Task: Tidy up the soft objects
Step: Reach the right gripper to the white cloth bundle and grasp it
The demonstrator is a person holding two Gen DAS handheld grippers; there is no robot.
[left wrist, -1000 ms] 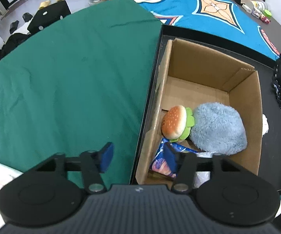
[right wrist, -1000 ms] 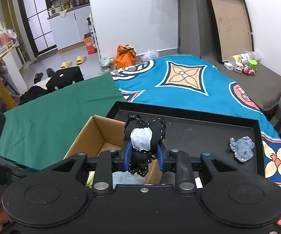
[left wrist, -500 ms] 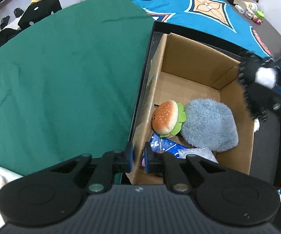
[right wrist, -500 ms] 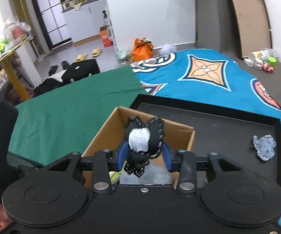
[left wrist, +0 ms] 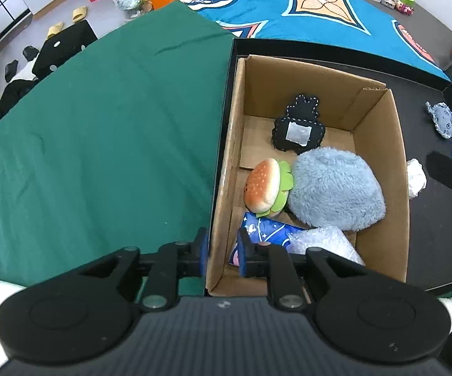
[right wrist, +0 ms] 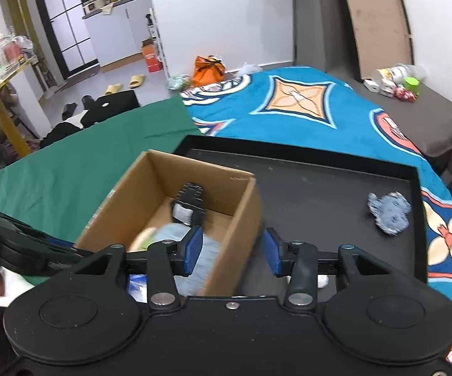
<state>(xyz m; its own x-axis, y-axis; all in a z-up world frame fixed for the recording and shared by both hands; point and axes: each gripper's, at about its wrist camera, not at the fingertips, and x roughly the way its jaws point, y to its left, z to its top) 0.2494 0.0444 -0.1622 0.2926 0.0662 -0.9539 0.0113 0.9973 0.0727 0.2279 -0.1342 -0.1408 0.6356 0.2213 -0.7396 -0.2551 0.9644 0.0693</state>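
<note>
Cardboard sits pinched between your left gripper's (left wrist: 222, 252) fingers: they clamp the near-left wall of the box (left wrist: 226, 163), which stands in the black tray (right wrist: 335, 181). Your right gripper (right wrist: 232, 249) hangs spread and empty over the box's right wall. Inside, beyond the blue pouch (left wrist: 265, 230), burger toy (left wrist: 265, 185) and fluffy blue plush (left wrist: 334, 188), the black stitched toy (left wrist: 299, 128) leans at the far end; farther right, a small grey-blue toy (right wrist: 389, 208) lies on the tray.

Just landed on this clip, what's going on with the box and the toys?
A person with two handheld claws is packing soft toys into a cardboard box on a black tray. The left claw is clamped on the box's near wall, steadying it. The right claw is open and empty over the box's right wall. The black stitched plush lies inside with a burger plush and a fluffy blue plush. A small blue-grey toy still sits on the tray.
</note>
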